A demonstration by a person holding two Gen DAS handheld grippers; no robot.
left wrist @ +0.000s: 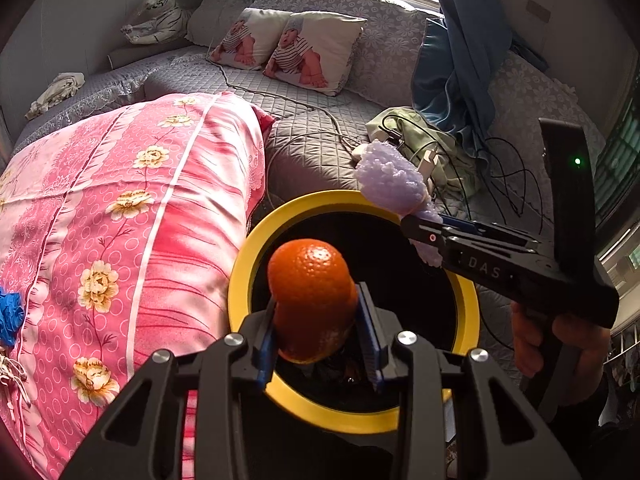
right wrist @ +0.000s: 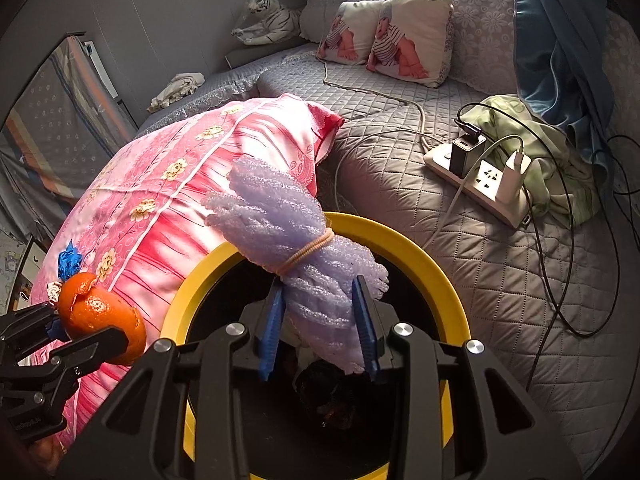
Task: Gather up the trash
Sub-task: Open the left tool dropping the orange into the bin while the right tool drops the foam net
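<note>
Left gripper [left wrist: 316,320] clamped on orange peel [left wrist: 312,300] – right gripper [right wrist: 320,320] pinching purple foam bundle [right wrist: 296,248], both over yellow-rimmed bin [left wrist: 240,280].

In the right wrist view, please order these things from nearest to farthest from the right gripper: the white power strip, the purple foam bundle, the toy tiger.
1. Purple foam bundle: between the fingers of the right gripper, above the yellow-rimmed bin.
2. White power strip: to the right, on the grey quilt.
3. Toy tiger: far back, upper left, by the wall.
</note>
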